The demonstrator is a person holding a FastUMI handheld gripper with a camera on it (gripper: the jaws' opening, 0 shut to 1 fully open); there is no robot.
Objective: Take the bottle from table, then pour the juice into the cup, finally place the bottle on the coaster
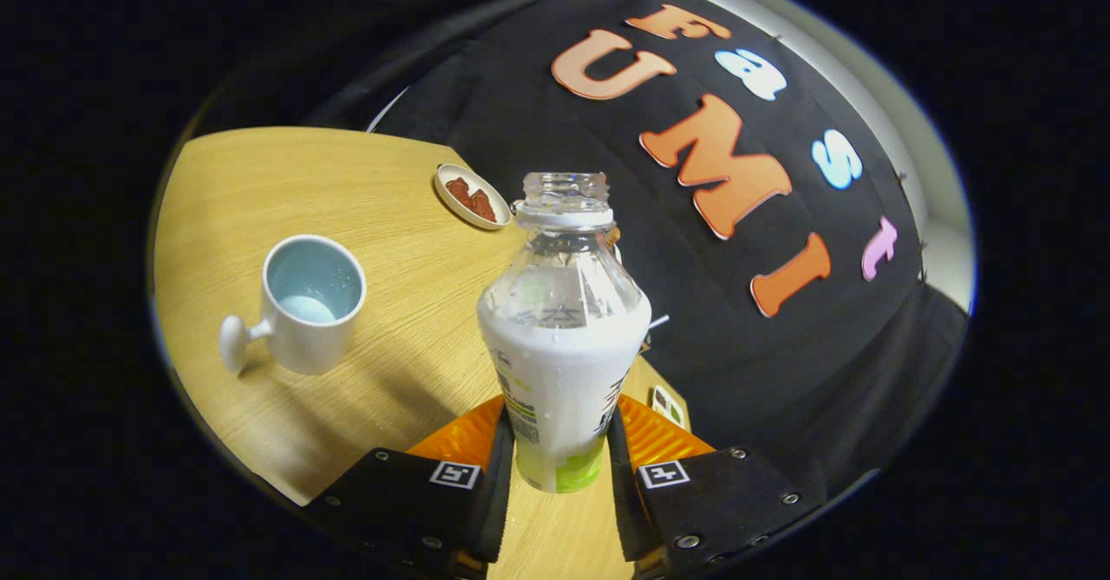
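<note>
From the gripper view, the tongs (pixel 559 467) are clamped on the lower part of a clear plastic bottle (pixel 564 337), one finger pressing each side of its label. The bottle has no cap; its open threaded neck points away from the tongs, and white juice fills it up to about the shoulder, with droplets clinging to the clear upper part. Its base seems to hang a little above the wooden surface (pixel 399 242), though I cannot tell for sure that it is off the wood.

Off to the left of the bottle, well apart from it, a white cup (pixel 308 307) stands upright in the middle of the surface, its handle turned toward the near left edge; a little pale liquid lies in its light blue bottom. Beyond the bottle's neck, near the far edge of the surface, sits a small round coaster (pixel 471 196) with a pale rim and a reddish-brown pattern.
</note>
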